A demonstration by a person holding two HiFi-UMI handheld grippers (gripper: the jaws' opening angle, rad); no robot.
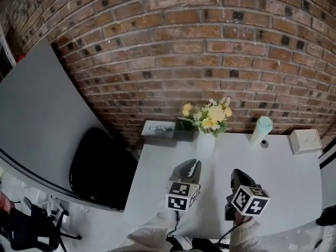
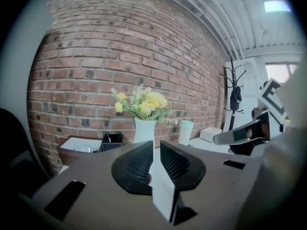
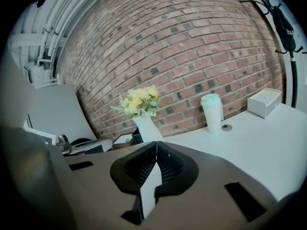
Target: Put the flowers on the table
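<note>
A bunch of yellow and white flowers (image 1: 212,114) stands in a white vase (image 1: 206,140) at the back edge of the white table (image 1: 283,177), against the brick wall. The flowers (image 2: 144,102) show straight ahead in the left gripper view, and the flowers (image 3: 139,102) show slightly left in the right gripper view. My left gripper (image 1: 193,164) hovers over the table in front of the vase; its jaws stand a narrow gap apart with nothing between them (image 2: 157,145). My right gripper (image 1: 239,175) hovers beside it to the right, its jaws touching at the tips and empty (image 3: 156,145).
A mint cup (image 1: 261,129) and a white box (image 1: 305,140) stand at the table's back right. A white tray (image 1: 158,128) and a black holder (image 1: 185,127) sit left of the vase. A black chair (image 1: 100,167) stands left of the table. A coat stand (image 2: 235,95) is far right.
</note>
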